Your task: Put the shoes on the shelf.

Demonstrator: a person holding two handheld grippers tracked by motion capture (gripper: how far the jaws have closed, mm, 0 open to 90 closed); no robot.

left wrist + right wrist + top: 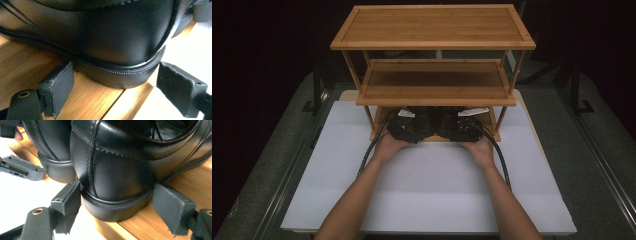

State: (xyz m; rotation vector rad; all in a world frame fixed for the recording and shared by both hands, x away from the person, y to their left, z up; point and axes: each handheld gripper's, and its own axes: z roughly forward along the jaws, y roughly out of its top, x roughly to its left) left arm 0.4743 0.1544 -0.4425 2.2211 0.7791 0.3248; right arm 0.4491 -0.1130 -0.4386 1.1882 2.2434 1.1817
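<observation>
Two black leather shoes stand heel-out at the front edge of the bottom shelf [25,70] of a bamboo rack [434,27]. My left gripper [115,75] straddles the heel of one shoe [105,32], its pads against the sides of the sole. My right gripper [116,195] holds the heel of the other shoe [117,170] the same way, that heel slightly over the shelf's edge. In the high view both grippers, left [409,127] and right [459,127], sit side by side under the middle shelf, with a hand behind each.
The rack has three tiers and stands at the far end of a white board [432,190]. Its middle shelf [434,80] hangs low over the grippers. In the right gripper view the left shoe [47,145] and part of the left gripper [22,167] lie close by.
</observation>
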